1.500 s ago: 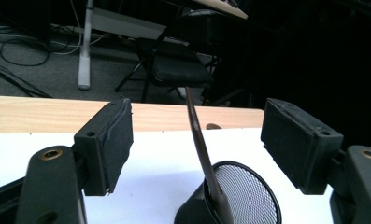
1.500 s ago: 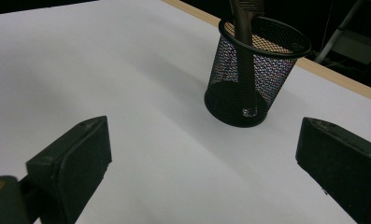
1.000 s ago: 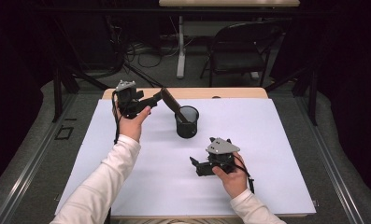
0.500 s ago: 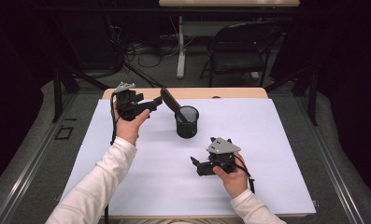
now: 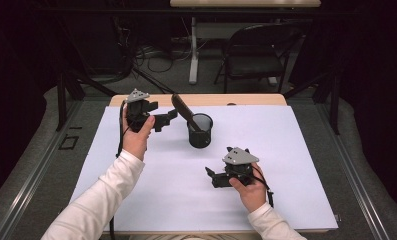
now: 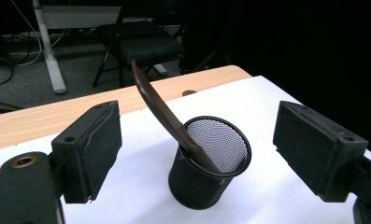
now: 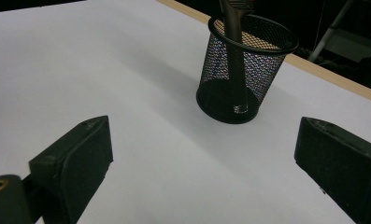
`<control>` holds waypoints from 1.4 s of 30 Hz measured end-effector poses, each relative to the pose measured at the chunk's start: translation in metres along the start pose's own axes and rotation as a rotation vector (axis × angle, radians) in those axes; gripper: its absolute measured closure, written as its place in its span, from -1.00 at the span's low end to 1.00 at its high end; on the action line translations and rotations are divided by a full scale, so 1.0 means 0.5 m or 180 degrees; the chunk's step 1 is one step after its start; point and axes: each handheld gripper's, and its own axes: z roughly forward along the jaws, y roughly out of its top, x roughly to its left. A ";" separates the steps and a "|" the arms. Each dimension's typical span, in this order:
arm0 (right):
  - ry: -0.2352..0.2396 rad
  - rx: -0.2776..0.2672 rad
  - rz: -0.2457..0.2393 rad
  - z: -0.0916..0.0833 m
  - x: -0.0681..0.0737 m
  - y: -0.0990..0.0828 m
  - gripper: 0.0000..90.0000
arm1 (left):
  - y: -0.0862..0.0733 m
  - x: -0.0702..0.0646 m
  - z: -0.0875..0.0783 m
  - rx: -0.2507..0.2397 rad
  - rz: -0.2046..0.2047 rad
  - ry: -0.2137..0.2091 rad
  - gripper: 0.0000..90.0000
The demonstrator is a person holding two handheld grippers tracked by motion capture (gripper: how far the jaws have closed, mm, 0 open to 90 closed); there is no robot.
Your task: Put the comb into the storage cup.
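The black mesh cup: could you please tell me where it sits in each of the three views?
High view: black mesh cup above centre, on the white sheet.
Left gripper view: centre, low.
Right gripper view: upper right of centre.
Shared landmark: the dark brown utensil leaning out of it.

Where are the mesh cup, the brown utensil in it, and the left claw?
mesh cup (image 6: 199, 186), left gripper view, front wall.
brown utensil (image 6: 151, 97), left gripper view, mid handle.
left claw (image 5: 172, 116), high view, between its tips.
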 end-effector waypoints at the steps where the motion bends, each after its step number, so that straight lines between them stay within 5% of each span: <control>1: -0.0001 -0.0002 0.0000 0.000 0.000 0.000 -0.91 | 0.000 -0.002 -0.002 0.0001 0.0013 -0.0008 -0.65; 30: -0.0019 -0.0009 0.0005 -0.003 0.000 0.002 -0.91 | -0.043 -0.025 -0.072 0.0081 0.0200 -0.0204 -0.64; 42: -0.0058 -0.0058 -0.0039 -0.028 0.001 0.019 -0.91 | -0.077 -0.013 -0.124 0.0035 0.0217 -0.0190 -0.64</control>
